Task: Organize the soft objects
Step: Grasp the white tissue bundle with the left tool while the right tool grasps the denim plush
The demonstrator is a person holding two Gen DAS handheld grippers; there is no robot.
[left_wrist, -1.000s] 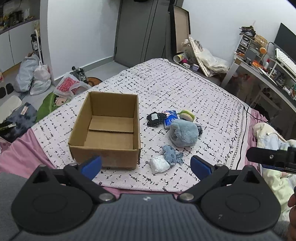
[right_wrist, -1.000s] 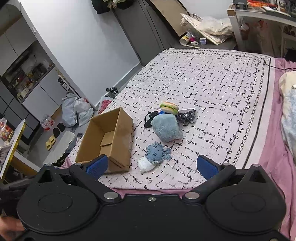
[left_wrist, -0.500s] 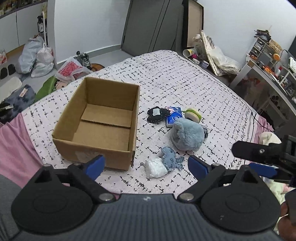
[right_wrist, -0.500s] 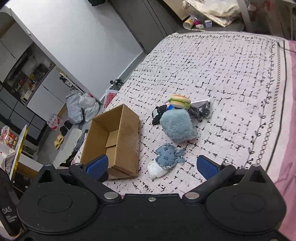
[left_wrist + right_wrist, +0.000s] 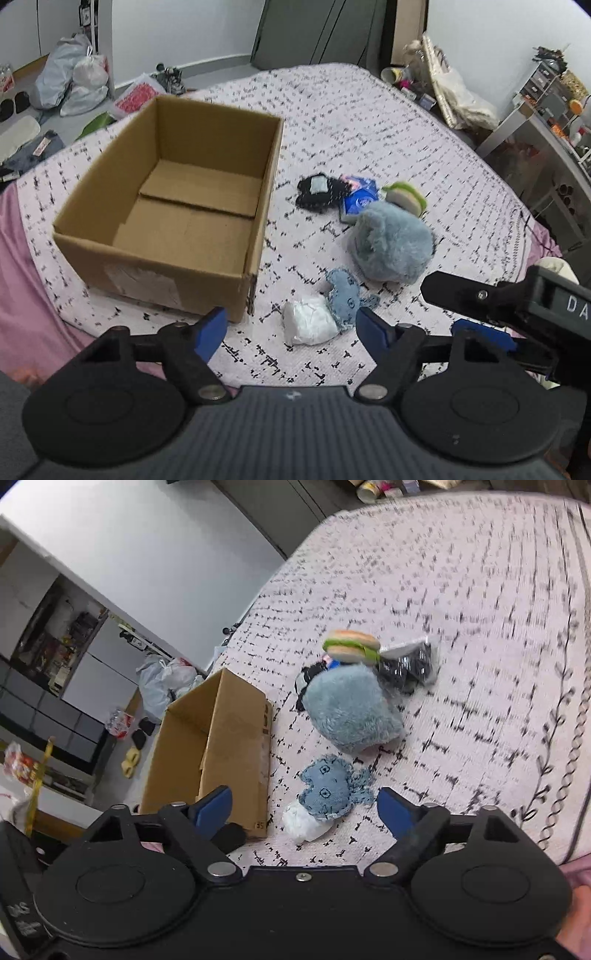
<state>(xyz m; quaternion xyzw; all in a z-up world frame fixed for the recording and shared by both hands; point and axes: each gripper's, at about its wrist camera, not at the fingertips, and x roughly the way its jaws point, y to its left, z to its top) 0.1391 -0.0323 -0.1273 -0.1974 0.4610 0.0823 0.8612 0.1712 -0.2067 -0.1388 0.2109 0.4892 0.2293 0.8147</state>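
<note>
I took the cardboard box point(image 5: 177, 206) on the bed point(image 5: 369, 122) as my landmark; it stood empty, and the soft things lay in a loose cluster just beside its right wall. Nearest its front corner sat the white bundle point(image 5: 308, 325), touching the small denim toy point(image 5: 343, 295); beyond those lay the big blue plush point(image 5: 391, 243), with the burger toy point(image 5: 404, 194) and a black pouch point(image 5: 317, 188) farther along that wall.

The white bundle and denim toy lay straight ahead of both tools, running diagonally away from the box corner. My left hand-held gripper point(image 5: 291, 328) framed the bundle more squarely; my right hand-held gripper point(image 5: 304, 808) framed the denim toy point(image 5: 327, 788). Both were fairly wide with jaws closing, pads touching nothing, neither holding anything.
</note>
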